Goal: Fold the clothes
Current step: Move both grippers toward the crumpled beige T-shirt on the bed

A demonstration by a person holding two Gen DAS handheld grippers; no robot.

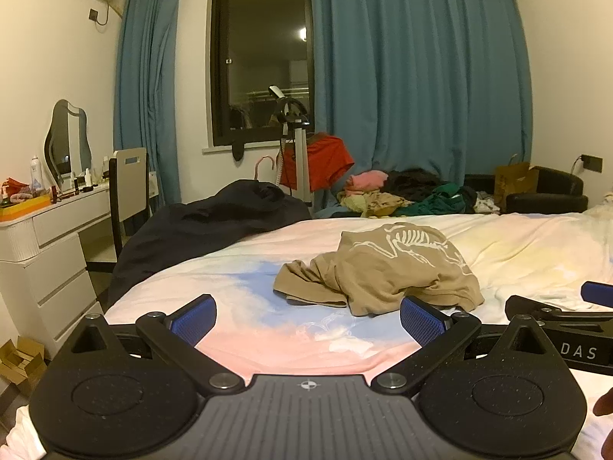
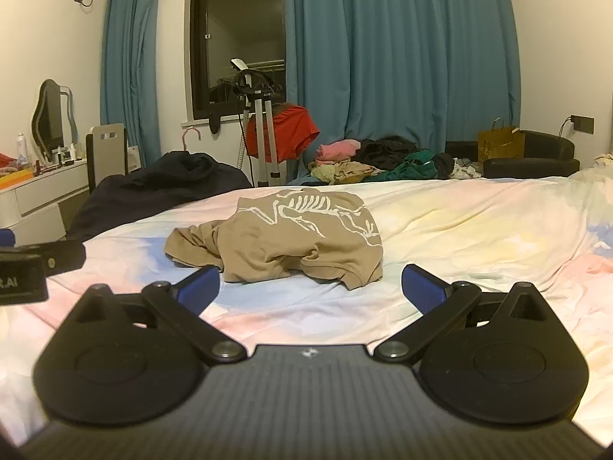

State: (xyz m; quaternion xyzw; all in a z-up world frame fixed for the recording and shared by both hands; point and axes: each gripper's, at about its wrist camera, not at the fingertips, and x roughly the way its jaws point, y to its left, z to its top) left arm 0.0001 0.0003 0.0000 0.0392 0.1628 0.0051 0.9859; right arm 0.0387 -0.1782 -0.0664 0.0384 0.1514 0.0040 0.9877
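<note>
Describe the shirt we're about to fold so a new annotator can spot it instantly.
Start at the bed with the pastel pink, blue and yellow sheet that fills the foreground. Near its middle, just ahead of both open grippers, lies one crumpled tan T-shirt. It is the only garment lying loose on the sheet, and its white skeleton print separates it from the mixed clothes pile beyond the far edge and the dark bundle at left.

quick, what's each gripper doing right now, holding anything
left gripper: open, holding nothing, short of the tan shirt
right gripper: open, holding nothing, shirt just ahead of it on the bed
</note>
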